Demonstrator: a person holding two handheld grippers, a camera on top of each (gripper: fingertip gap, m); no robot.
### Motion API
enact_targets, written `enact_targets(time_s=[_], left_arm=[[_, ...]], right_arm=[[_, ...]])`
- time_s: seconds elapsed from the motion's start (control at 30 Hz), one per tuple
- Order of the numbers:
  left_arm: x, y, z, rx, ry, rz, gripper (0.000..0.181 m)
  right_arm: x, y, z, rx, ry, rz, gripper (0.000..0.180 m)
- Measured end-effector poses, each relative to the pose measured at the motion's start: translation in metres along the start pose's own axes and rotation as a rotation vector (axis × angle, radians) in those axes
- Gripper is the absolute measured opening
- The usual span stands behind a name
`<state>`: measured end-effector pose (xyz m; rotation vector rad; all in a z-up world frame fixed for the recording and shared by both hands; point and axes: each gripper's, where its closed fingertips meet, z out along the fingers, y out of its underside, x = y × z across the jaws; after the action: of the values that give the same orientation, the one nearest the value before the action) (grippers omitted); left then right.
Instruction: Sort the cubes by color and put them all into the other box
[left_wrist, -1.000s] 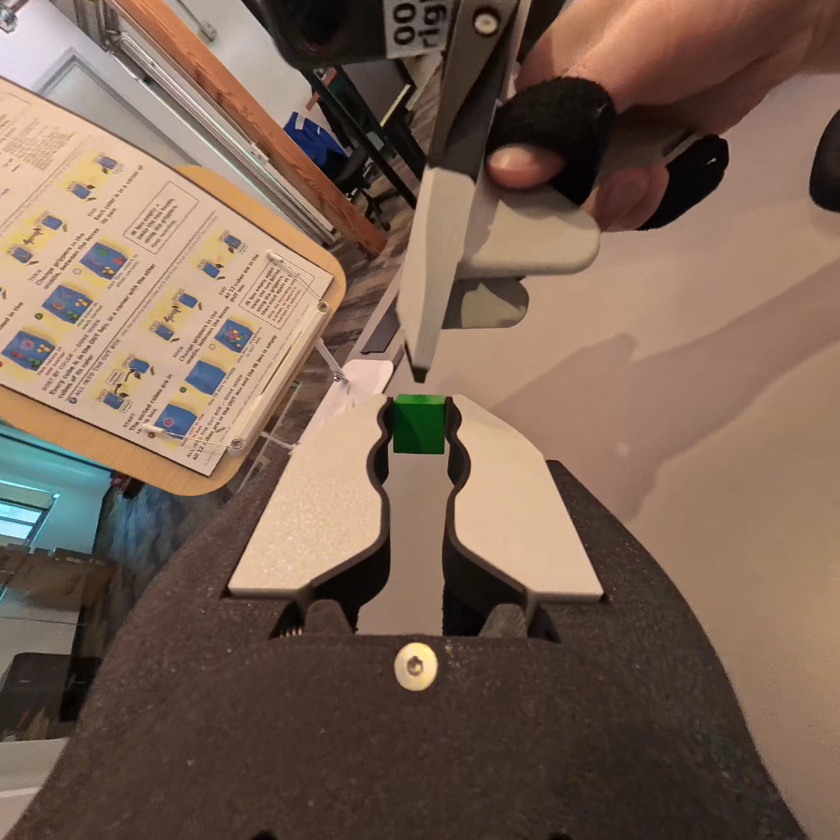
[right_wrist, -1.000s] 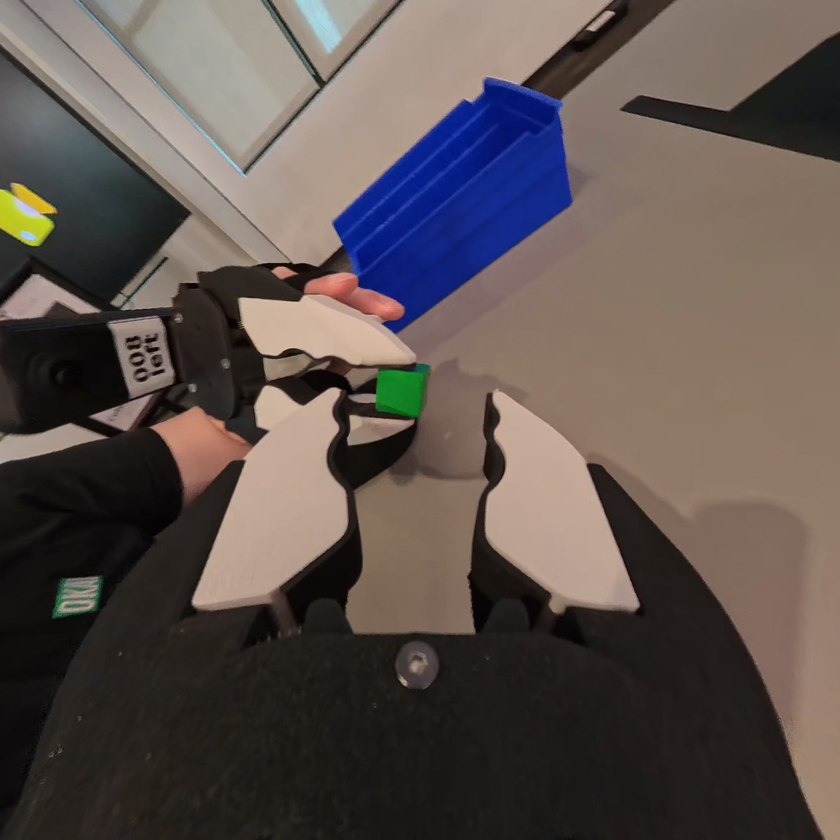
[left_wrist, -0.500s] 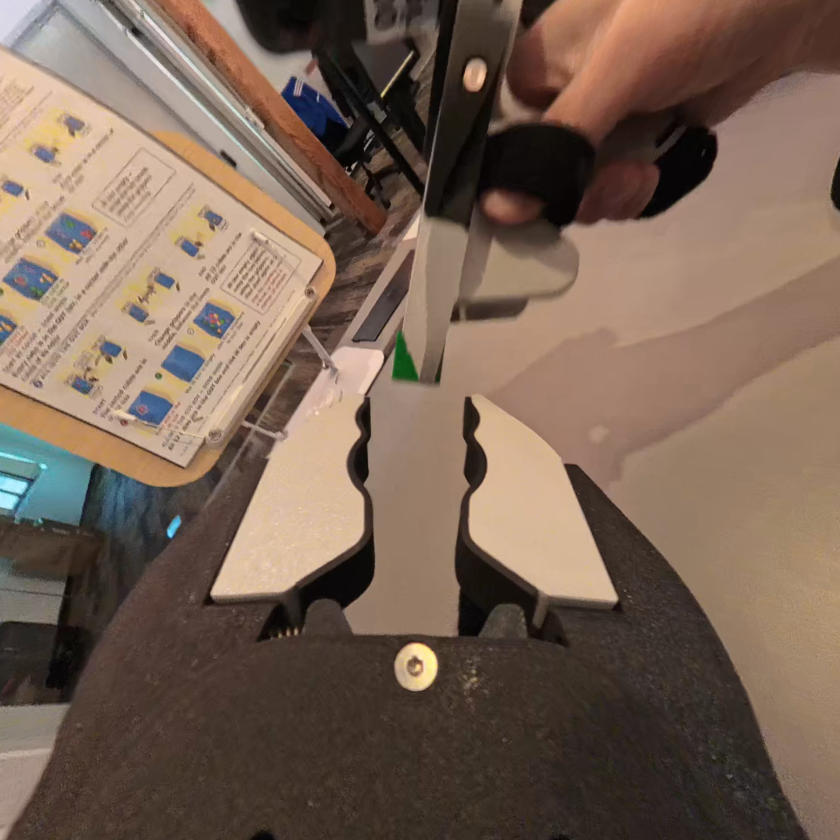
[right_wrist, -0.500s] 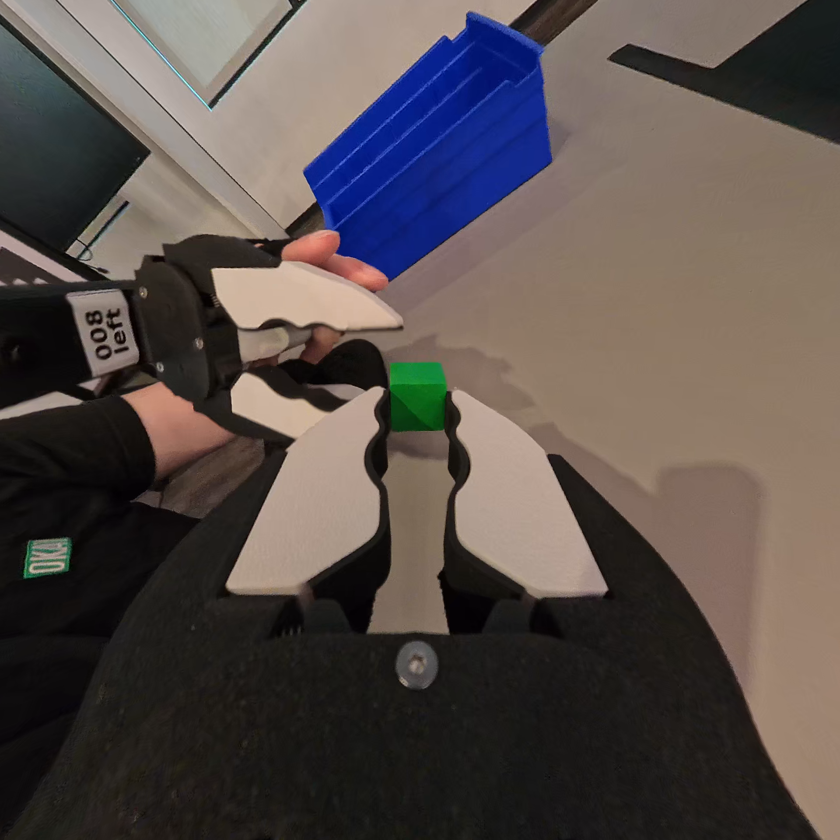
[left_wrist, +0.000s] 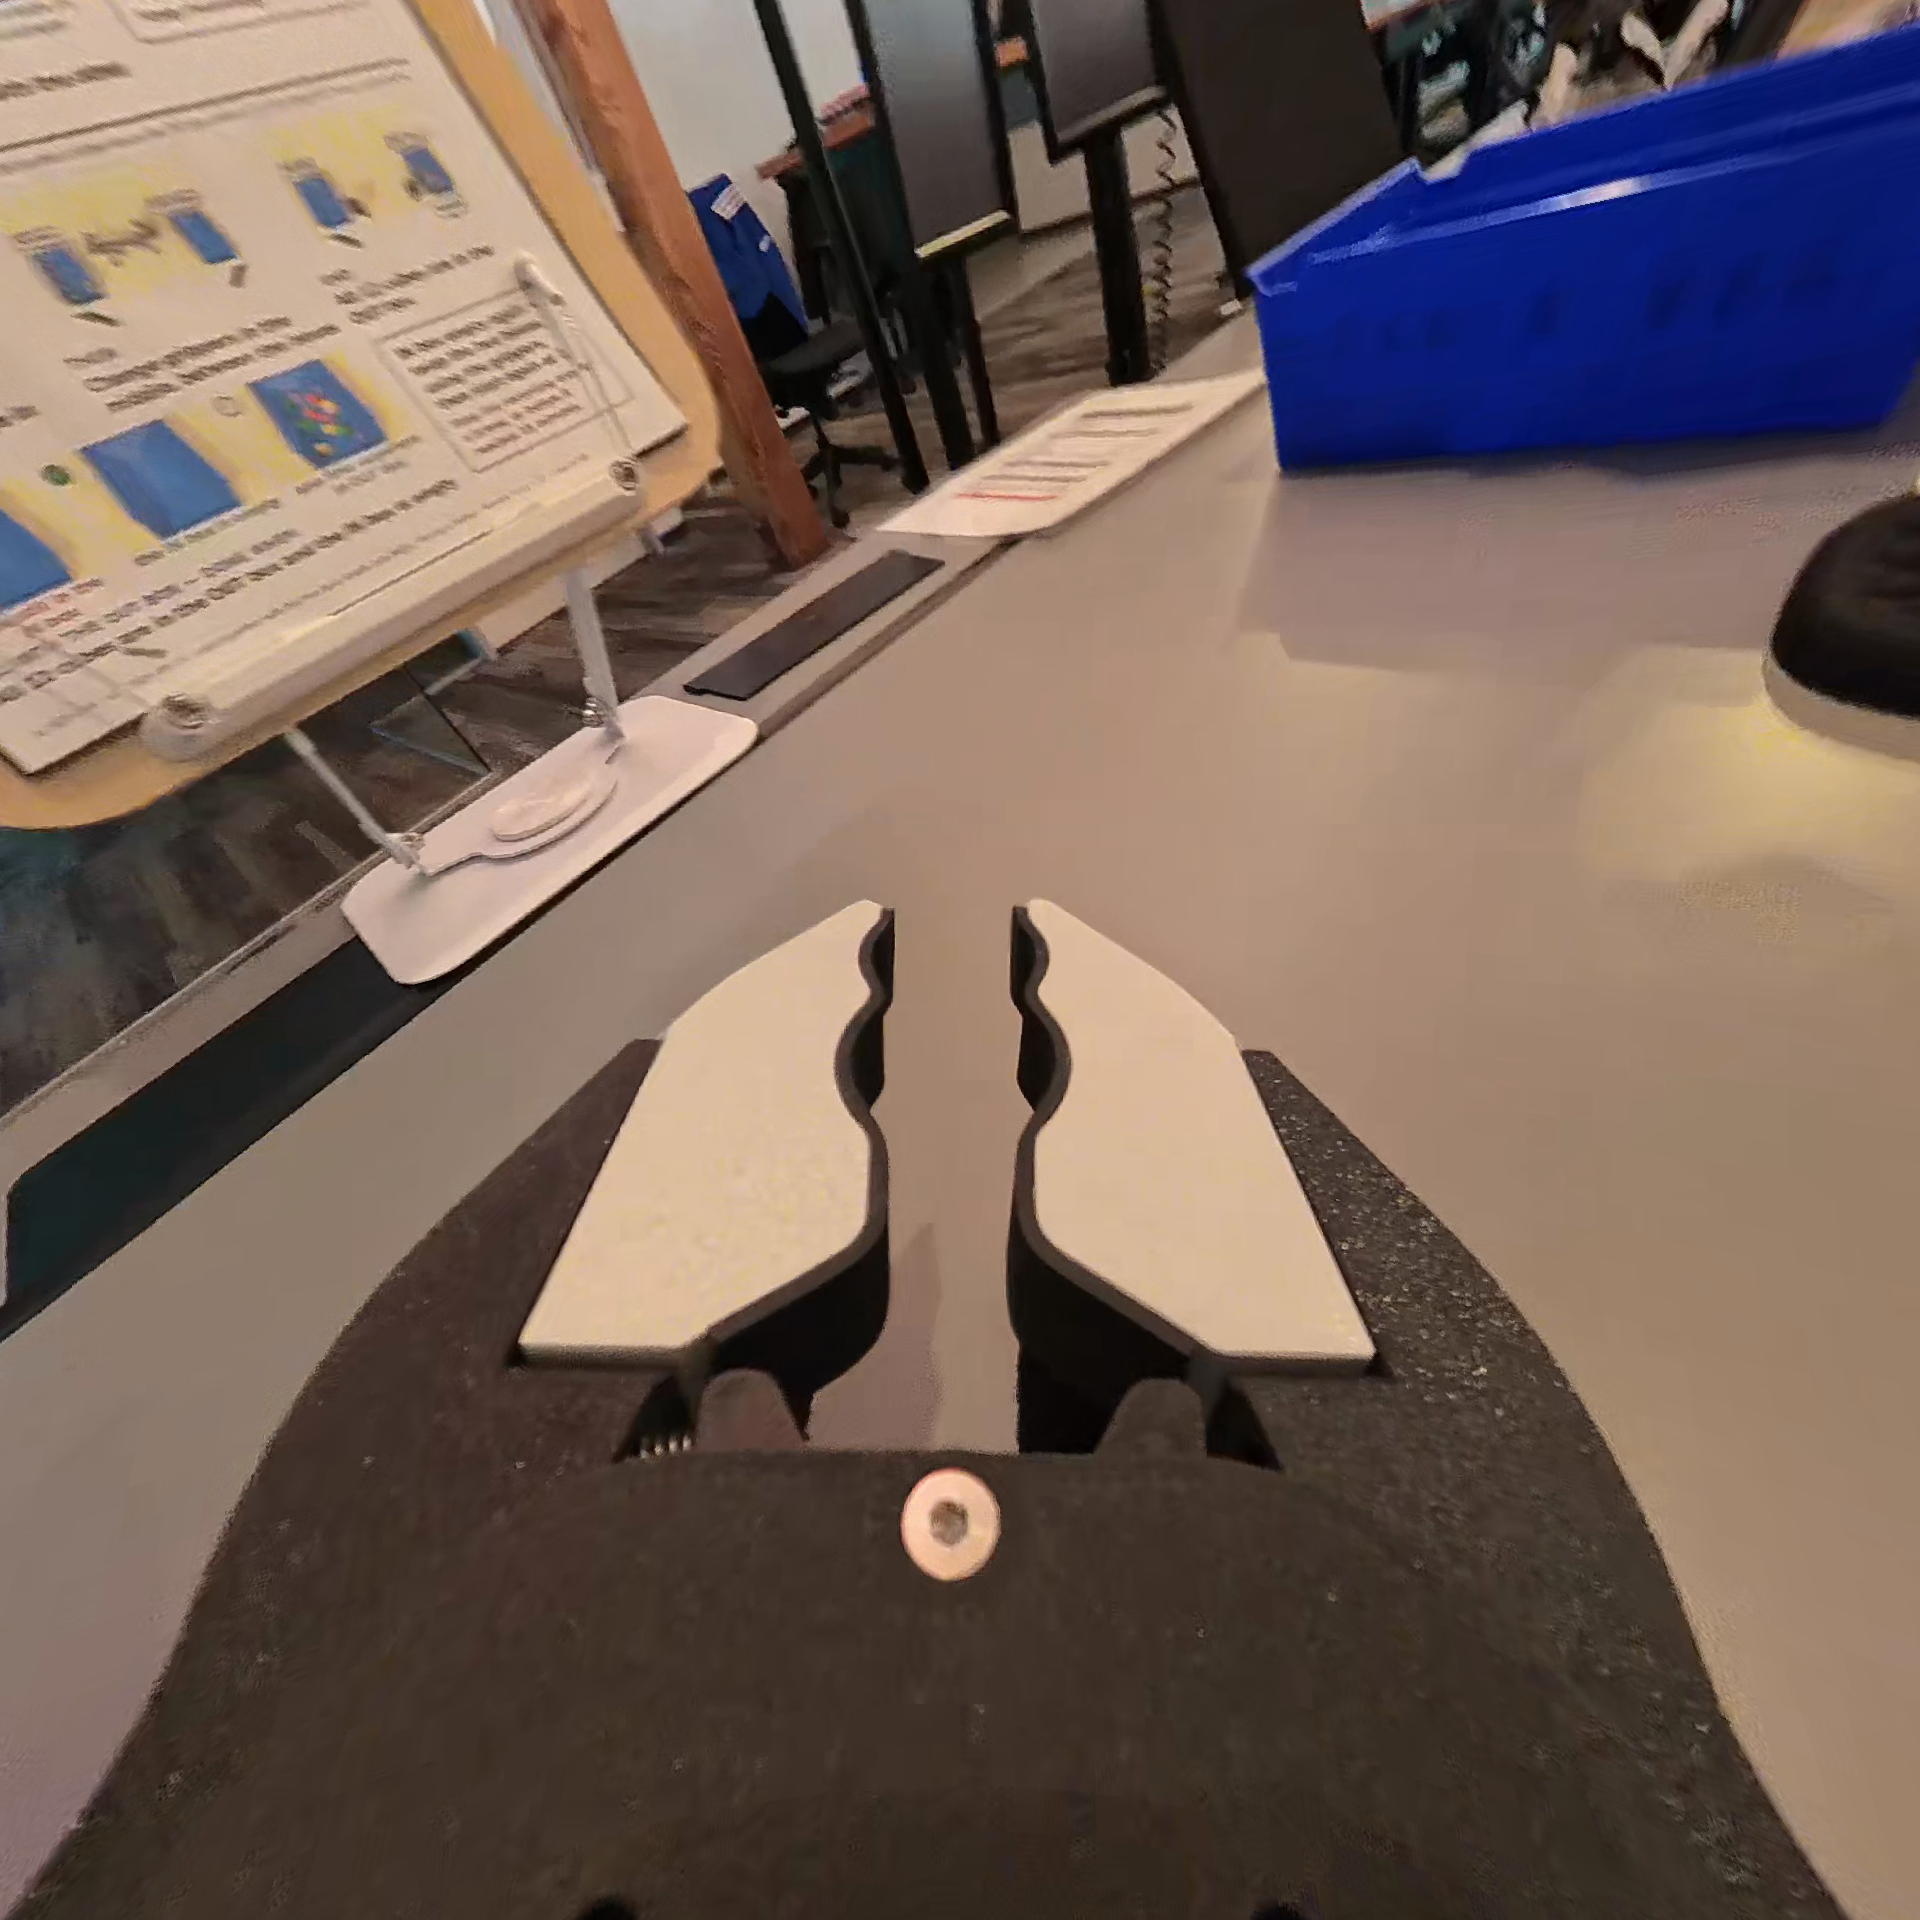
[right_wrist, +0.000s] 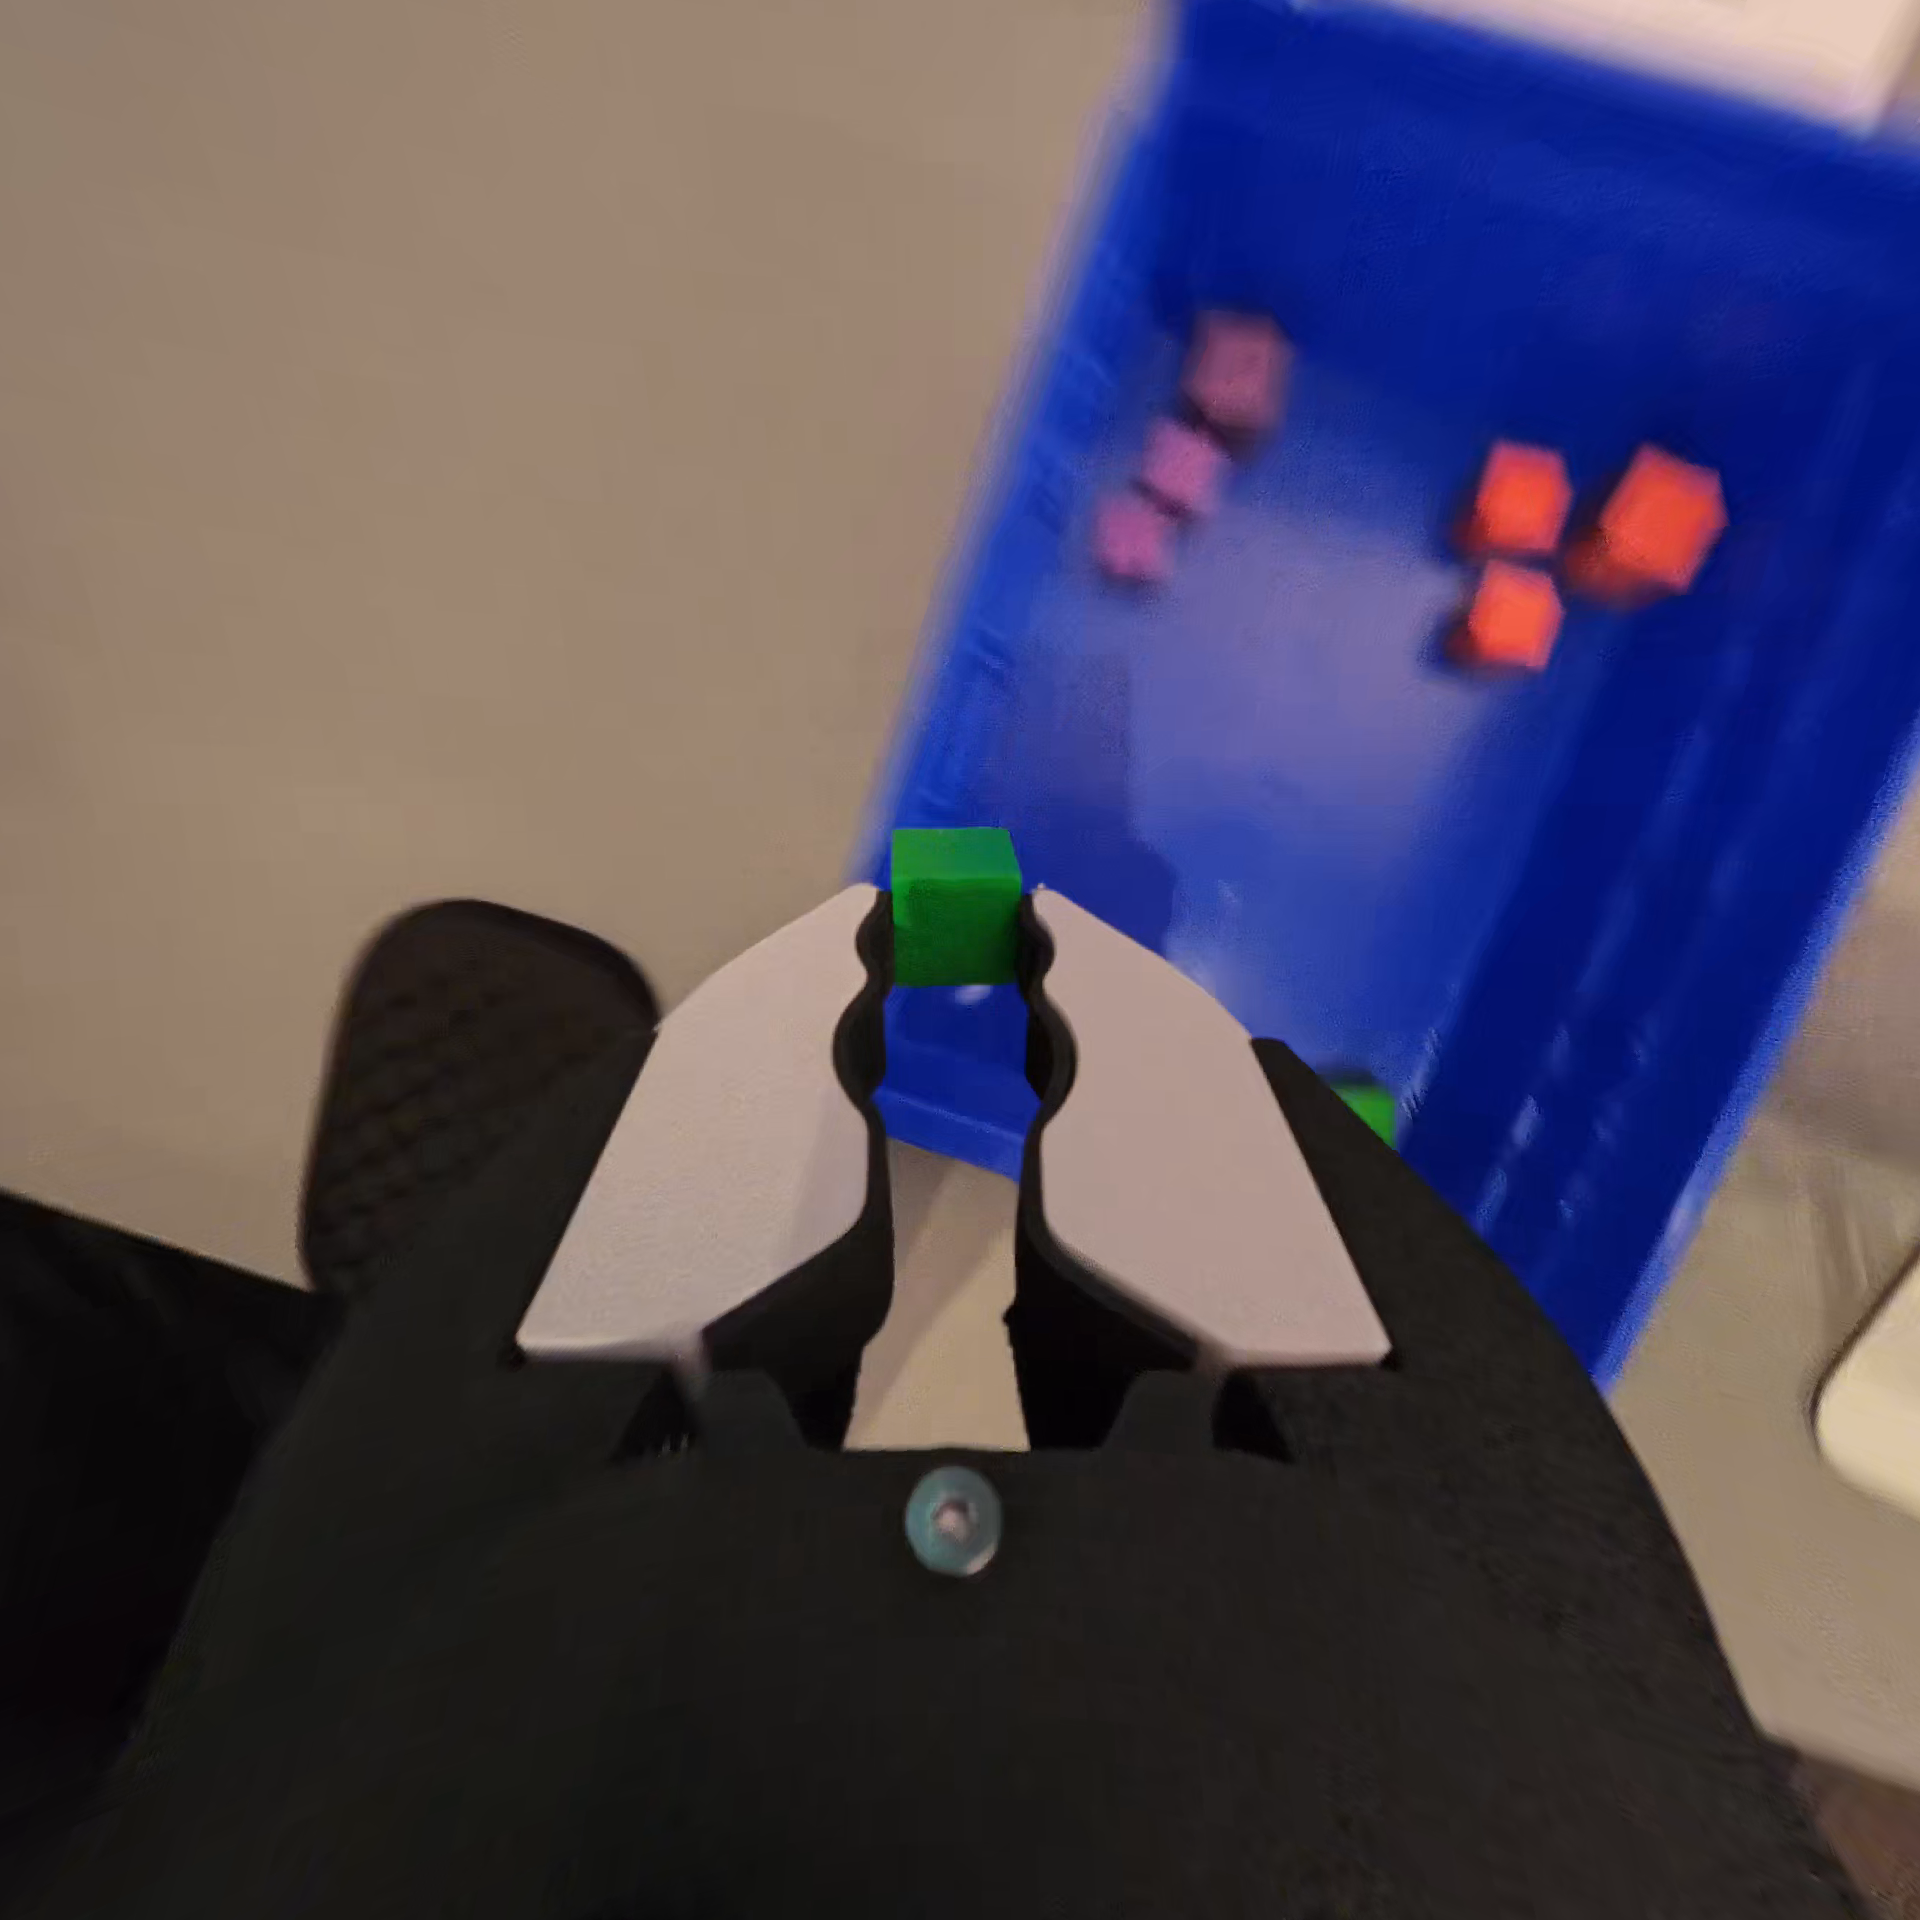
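My right gripper (right_wrist: 956, 896) is shut on a green cube (right_wrist: 951, 935) and holds it above the near end of a blue box (right_wrist: 1621, 935). In the box lie three purple cubes (right_wrist: 1184, 468) on the left and three red cubes (right_wrist: 1527, 520) on the right. Another green cube (right_wrist: 1363, 1107) shows partly behind my right finger. My left gripper (left_wrist: 951, 920) is open and empty, low over the grey table (left_wrist: 1351, 935). A blue box (left_wrist: 1558, 343) stands at the upper right of the left wrist view; its inside is hidden.
An instruction board on a white stand (left_wrist: 312, 364) is at the table's left edge. A paper sheet (left_wrist: 1070, 457) lies near the far edge. A black rounded object (left_wrist: 1860, 634) is at the right edge. A black textured part (right_wrist: 468, 1091) sits left of my right gripper.
The left gripper let go of the green cube as the right gripper shut on it. The right gripper carried the cube over the blue box. The left gripper swung away, empty.
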<state>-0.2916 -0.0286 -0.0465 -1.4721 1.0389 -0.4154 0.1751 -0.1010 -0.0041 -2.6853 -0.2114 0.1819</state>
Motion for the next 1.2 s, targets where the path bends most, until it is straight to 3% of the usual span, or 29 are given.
enact_targets(time_s=[0.07,0.23,0.5,0.7,0.83,0.93,1.07,1.2], left_arm=[[0.012,0.005,0.004,-0.033,0.027,0.052,0.021],[0.025,0.014,0.007,-0.067,0.060,0.090,0.021],[0.024,0.019,0.006,-0.087,0.059,0.085,0.019],[0.025,0.022,0.007,-0.102,0.065,0.092,0.018],[0.022,0.019,0.005,-0.092,0.054,0.091,0.018],[0.015,0.017,0.005,-0.081,0.035,0.087,0.018],[0.006,0.021,0.007,-0.080,0.010,0.064,0.018],[-0.002,0.025,0.004,-0.083,-0.023,0.064,0.017]], right_arm=[[0.049,0.035,0.022,-0.122,0.009,0.112,0.022],[0.114,0.083,0.056,-0.296,0.130,0.129,0.022],[0.134,0.112,0.080,-0.471,0.185,0.134,0.022],[0.135,0.110,0.084,-0.460,0.208,0.116,0.029],[0.116,0.076,0.062,-0.318,0.214,0.080,0.034],[0.078,0.019,0.023,-0.091,0.232,0.010,0.034],[-0.042,-0.081,-0.051,0.423,0.034,-0.144,0.032],[-0.175,-0.125,-0.107,0.768,-0.244,-0.373,0.032]])
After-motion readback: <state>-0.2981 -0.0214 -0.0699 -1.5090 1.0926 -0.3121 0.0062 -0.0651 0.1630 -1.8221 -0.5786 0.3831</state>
